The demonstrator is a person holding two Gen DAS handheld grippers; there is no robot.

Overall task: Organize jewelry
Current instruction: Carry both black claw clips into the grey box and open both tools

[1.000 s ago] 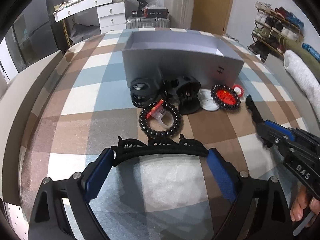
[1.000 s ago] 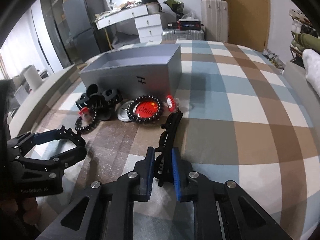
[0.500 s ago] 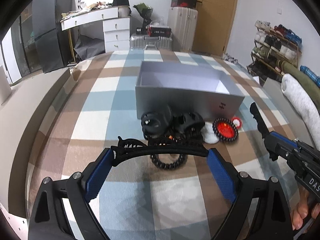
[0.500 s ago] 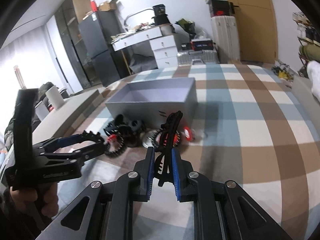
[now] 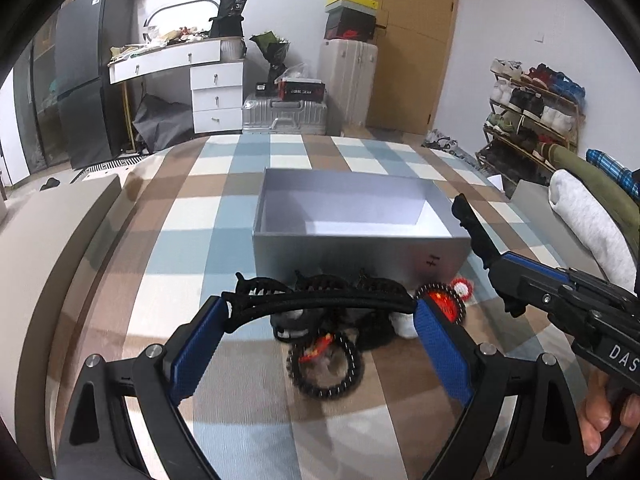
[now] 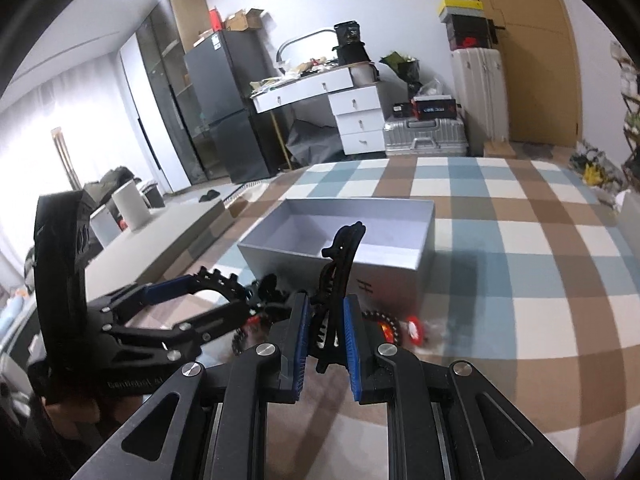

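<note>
1. Left tool [image 5: 318, 316] spread wide, gripping a black hair clip [image 5: 320, 294] end to end; long axis crosswise to the fingers, teeth up.
2. Looks light, stiff, springy plastic; best held at the ends or spine, not the brittle-looking teeth.
3. Right tool [image 6: 325, 334] nearly closed, pinching a second clip [image 6: 340, 264] edge-on, pointing forward and up toward the box [image 6: 424, 236] on the bed [image 6: 520, 280].

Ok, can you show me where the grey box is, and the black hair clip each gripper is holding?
grey box [image 5: 360, 252], left wrist view, its front wall.
wide black hair clip [image 5: 320, 298], left wrist view, middle of its curved spine.
narrow black hair clip [image 6: 342, 256], right wrist view, its upper part.
</note>
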